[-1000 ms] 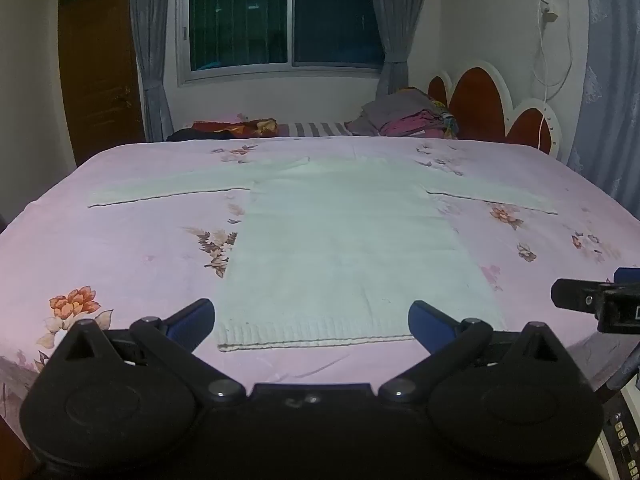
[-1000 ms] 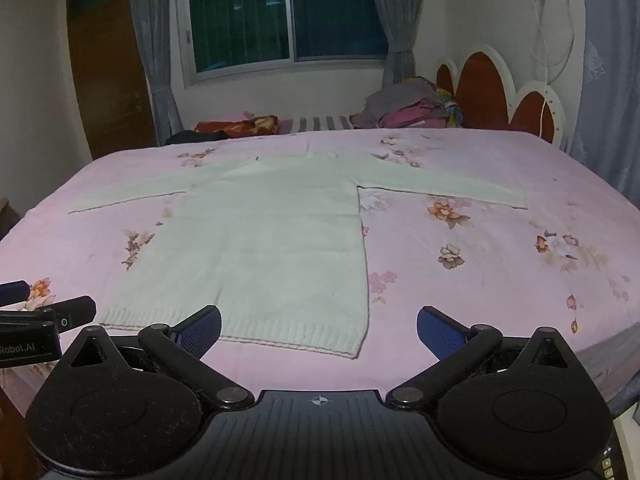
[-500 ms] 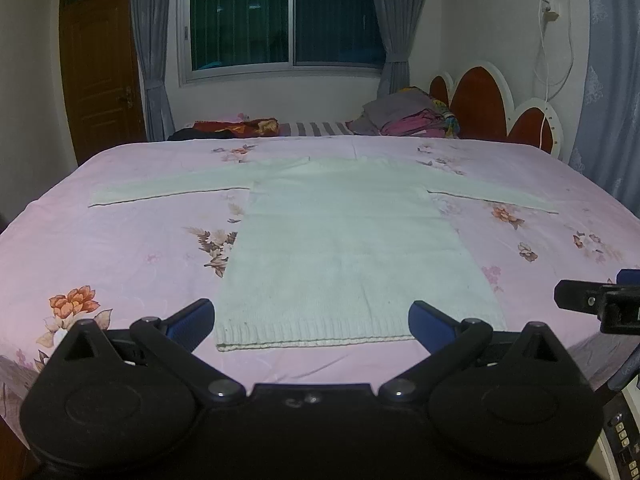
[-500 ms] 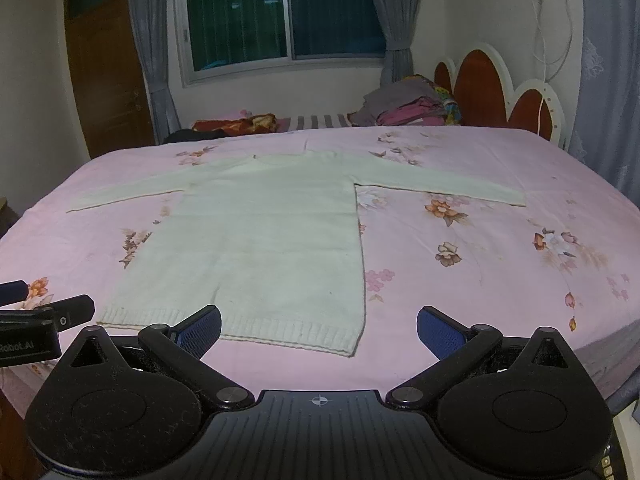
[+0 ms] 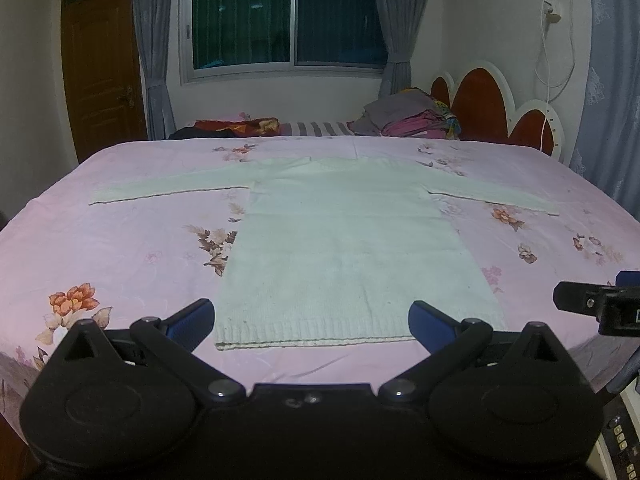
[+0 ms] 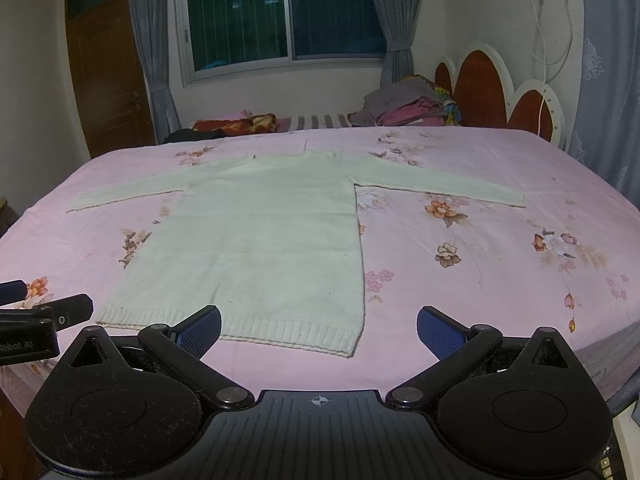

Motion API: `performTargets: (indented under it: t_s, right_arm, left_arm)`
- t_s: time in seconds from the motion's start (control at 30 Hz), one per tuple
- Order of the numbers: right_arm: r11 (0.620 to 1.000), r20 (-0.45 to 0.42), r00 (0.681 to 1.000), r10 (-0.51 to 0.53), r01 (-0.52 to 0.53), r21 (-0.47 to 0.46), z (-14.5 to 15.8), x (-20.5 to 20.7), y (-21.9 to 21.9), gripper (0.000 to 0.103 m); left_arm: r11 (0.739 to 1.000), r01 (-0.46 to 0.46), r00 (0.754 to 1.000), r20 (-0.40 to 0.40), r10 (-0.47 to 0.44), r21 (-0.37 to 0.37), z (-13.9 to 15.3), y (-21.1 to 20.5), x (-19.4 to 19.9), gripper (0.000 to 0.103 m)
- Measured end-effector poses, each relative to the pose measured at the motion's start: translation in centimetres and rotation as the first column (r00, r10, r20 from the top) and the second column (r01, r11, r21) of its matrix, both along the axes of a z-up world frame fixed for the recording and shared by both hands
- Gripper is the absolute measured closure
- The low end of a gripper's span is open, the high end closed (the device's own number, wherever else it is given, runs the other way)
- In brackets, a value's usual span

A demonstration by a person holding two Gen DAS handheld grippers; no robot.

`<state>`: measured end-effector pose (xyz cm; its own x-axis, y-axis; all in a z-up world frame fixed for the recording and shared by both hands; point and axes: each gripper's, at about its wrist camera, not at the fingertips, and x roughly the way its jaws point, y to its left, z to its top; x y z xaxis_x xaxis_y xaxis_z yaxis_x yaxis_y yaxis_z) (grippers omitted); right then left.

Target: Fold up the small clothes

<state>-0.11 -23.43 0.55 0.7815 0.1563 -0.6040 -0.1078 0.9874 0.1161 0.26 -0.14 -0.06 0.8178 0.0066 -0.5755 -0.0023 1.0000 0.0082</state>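
Pink bedsheet (image 5: pixel 120 248) under spread sweater (image 5: pixel 344 248)

A wide bed with a pink flowered sheet (image 5: pixel 120 240) carried a pale knitted long-sleeved sweater (image 5: pixel 344 248), lying flat with both sleeves spread out.

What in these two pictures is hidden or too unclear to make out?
- Bed's near edge: both views, covered by the black tool bodies.
- Sweater hem corner: left view, behind the left tool's right finger.
- Right tool: in the left view, cut off by the right edge.
- Clothes pile by the headboard: both views, too small to tell items apart.
- Outside the window: dark.
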Motion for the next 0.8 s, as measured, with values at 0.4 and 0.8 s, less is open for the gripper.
performTargets:
  t_s: [0.4,0.8]
  right_arm:
    - [1.0,0.002,1.0,0.003,-0.003,0.001,-0.05,-0.01,0.14,0.0]
    - [1.0,0.001,1.0,0.006,-0.006,0.002,-0.05,0.18,0.22,0.0]
  left_arm:
    - [1.0,-0.001,1.0,0.003,0.001,0.002,0.23,-0.1,-0.08,0.0]
    - [1.0,-0.003,1.0,0.003,0.003,0.004,0.36,-0.05,-0.19,0.0]
